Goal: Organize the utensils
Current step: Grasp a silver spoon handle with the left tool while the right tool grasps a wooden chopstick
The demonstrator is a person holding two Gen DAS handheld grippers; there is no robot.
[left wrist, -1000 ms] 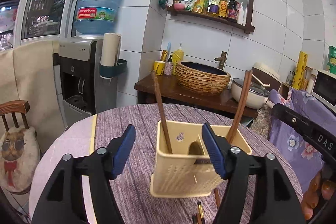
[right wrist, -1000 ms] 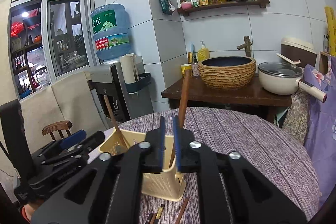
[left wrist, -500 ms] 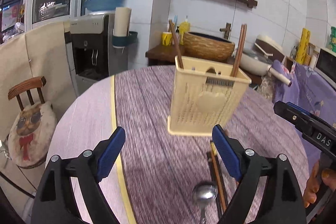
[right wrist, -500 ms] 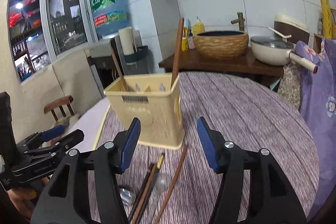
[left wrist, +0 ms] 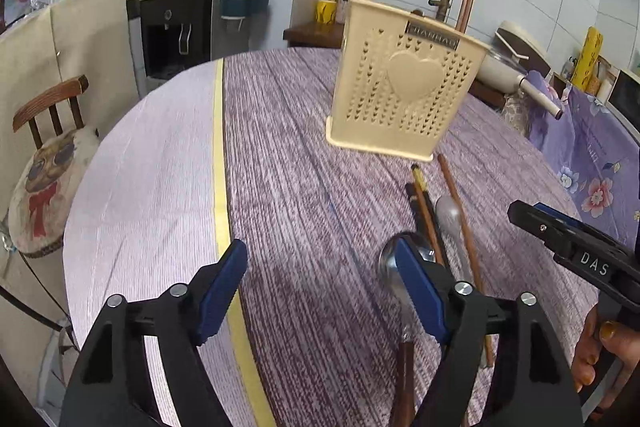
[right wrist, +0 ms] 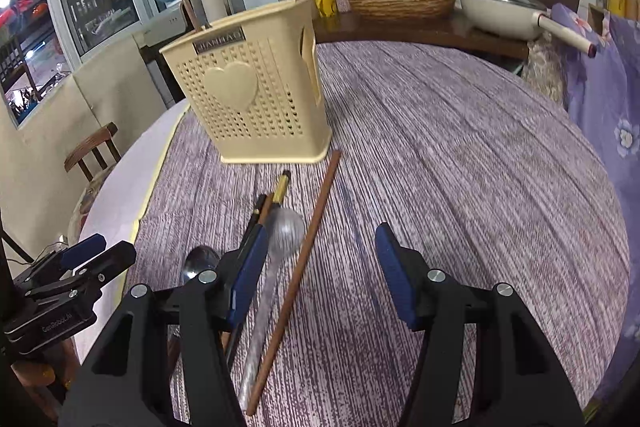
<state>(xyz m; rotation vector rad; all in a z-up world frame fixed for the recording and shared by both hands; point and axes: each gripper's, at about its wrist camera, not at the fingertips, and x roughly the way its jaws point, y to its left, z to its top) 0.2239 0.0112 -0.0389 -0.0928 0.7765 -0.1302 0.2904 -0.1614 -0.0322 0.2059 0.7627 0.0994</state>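
On a round table point(right wrist: 460, 131) covered in a purple striped cloth, the left gripper point(left wrist: 320, 287) and the right gripper point(right wrist: 316, 271) are both seen spread wide, with nothing held between the blue pads of either. Just beyond them, loose utensils are laid side by side: a steel spoon point(left wrist: 394, 263) with a wooden handle nearest the left gripper, a clear plastic spoon point(right wrist: 282, 231), a pair of dark chopsticks point(right wrist: 276, 197) with a gold band, and a single brown chopstick point(right wrist: 308, 251) angled toward the holder. Farther back, a cream perforated utensil holder point(right wrist: 248, 103) bearing a raised heart is stood upright, with brown chopsticks point(left wrist: 466, 1) already lodged in it. A pick-up step appears to be in hand, with sorting only partly done. The next move is judged to call for one gripper to be lowered over a single utensil, closed across its shaft without the neighbours being caught, and then carried up and over the holder's rim.
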